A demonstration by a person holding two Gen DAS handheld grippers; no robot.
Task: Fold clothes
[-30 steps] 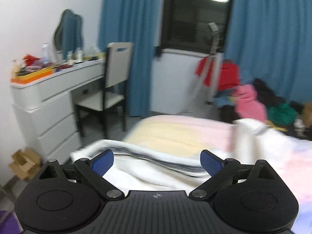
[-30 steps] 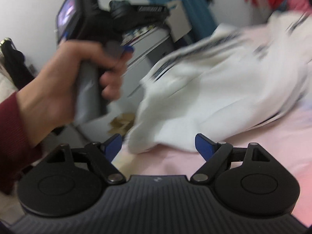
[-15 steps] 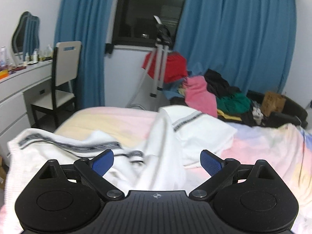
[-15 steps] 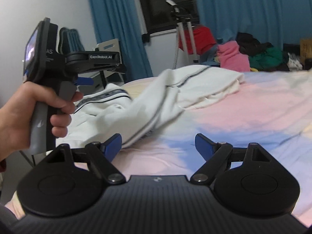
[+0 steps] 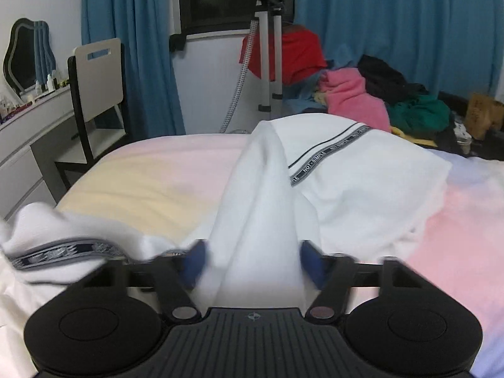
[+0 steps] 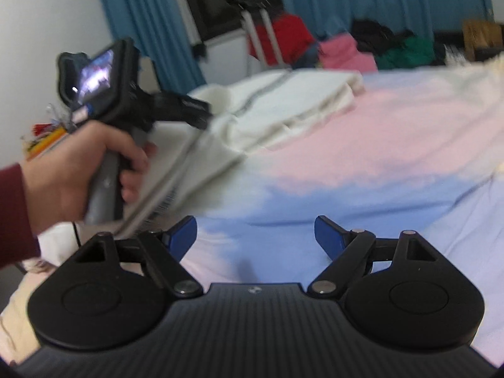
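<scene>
A bedroom with blue curtains (image 5: 393,31) and a dark window sits behind a bed (image 5: 151,176) covered in a pastel sheet of yellow, pink and blue. Much here is hard to read: the right wrist view is smeared with blur, and in the left wrist view the blue fingertips (image 5: 195,263) of the left gripper (image 5: 253,264) are themselves blurred, so their exact gap is uncertain. They stand part-way closed, with a ridge of the white garment (image 5: 362,182) rising between them; whether the pads actually pinch the cloth cannot be told. The garment's near end is cut off behind the gripper body, and a trimmed edge with a dark patterned band (image 5: 63,253) trails off the lower left of the frame. The rest of it lies heaped at the far end of the bed, a black lettered stripe running across it. In the right wrist view a hand (image 6: 72,176) in a dark red sleeve grips the left tool's handle, cloth draped down past it. The right gripper (image 6: 255,236) hangs spread wide over bare sheet, touching nothing. Beyond the bed stand a tripod (image 5: 267,47), a pile of red, pink, black and green clothes (image 5: 356,94), a chair (image 5: 97,75) and a white dresser (image 5: 22,145) under a mirror (image 5: 26,50).
</scene>
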